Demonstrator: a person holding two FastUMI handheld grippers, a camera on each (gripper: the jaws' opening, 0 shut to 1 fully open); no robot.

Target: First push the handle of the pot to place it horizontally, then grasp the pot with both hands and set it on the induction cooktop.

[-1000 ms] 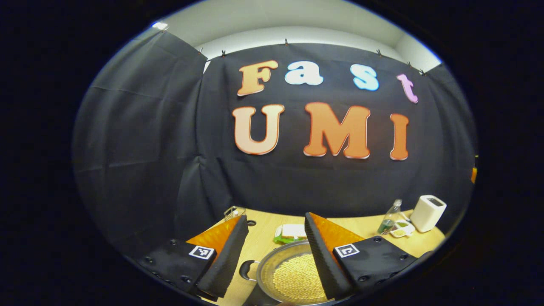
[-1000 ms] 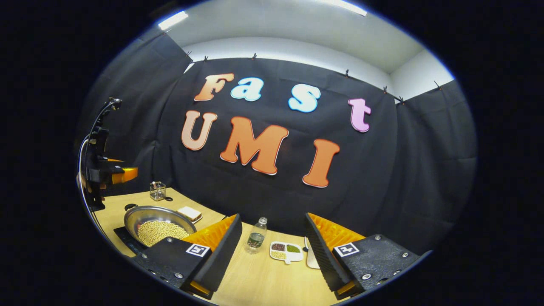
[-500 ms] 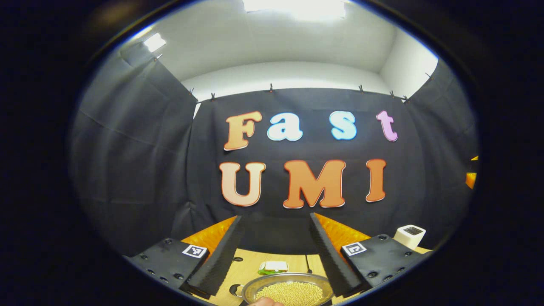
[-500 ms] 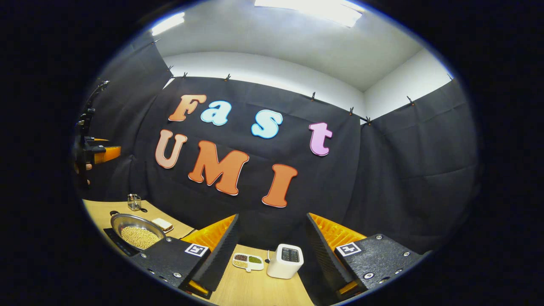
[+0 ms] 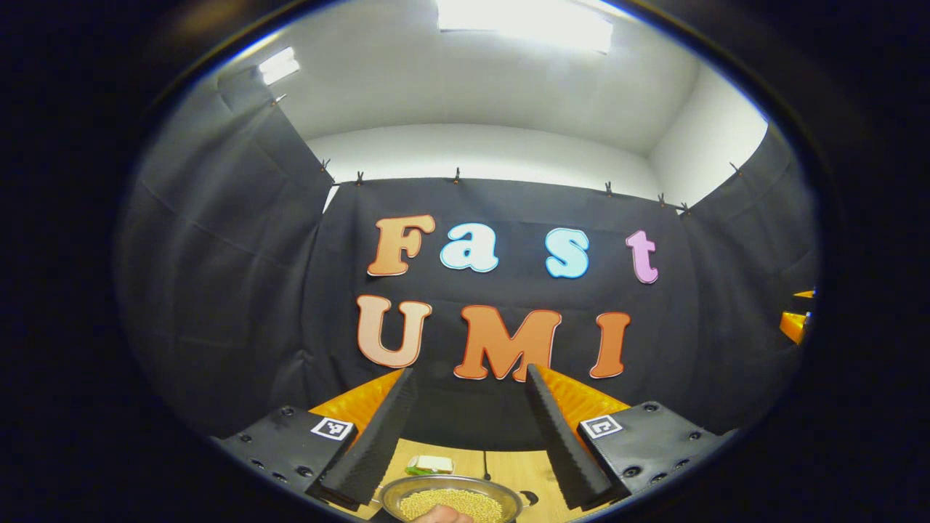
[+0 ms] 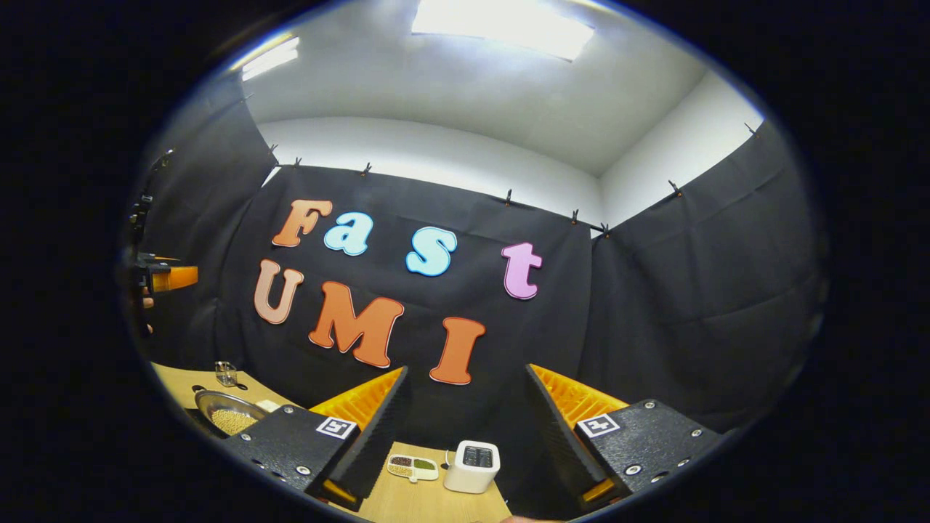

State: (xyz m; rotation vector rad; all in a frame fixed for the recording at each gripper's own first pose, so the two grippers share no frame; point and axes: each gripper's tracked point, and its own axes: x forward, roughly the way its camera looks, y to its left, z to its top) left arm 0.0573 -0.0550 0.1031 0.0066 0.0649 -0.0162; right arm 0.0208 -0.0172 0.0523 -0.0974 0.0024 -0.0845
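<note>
A: What's the biggest thing under the fingers?

B: The wooden table [image 5: 501, 468], seen low between the left gripper [image 5: 468, 425] fingers and again below the right gripper [image 6: 465, 425].

A: And the pot?

B: The pot [image 5: 450, 501] sits just below the gap between the left gripper's fingers, a round steel pan full of pale beans [image 5: 450, 503]. A dark side handle [image 5: 530, 497] lies by the base of the right-hand finger. In the right gripper view the same pot [image 6: 229, 414] is far off past the left-hand finger, and whatever it rests on is too dark to make out.

A: How do the fingers stand?

B: Both pairs are spread wide with nothing between them, raised well above the table.

A: Anything smaller?

B: A white boxy appliance [image 6: 472, 466] stands between the right gripper's fingers, and a small divided dish [image 6: 413, 466] lies just beside it, toward the left-hand finger. A small glass holder [image 6: 226, 373] stands beyond the pot. In the left gripper view, a white block on a green dish [image 5: 430, 465] lies beyond the pot, near the left-hand finger.
</note>
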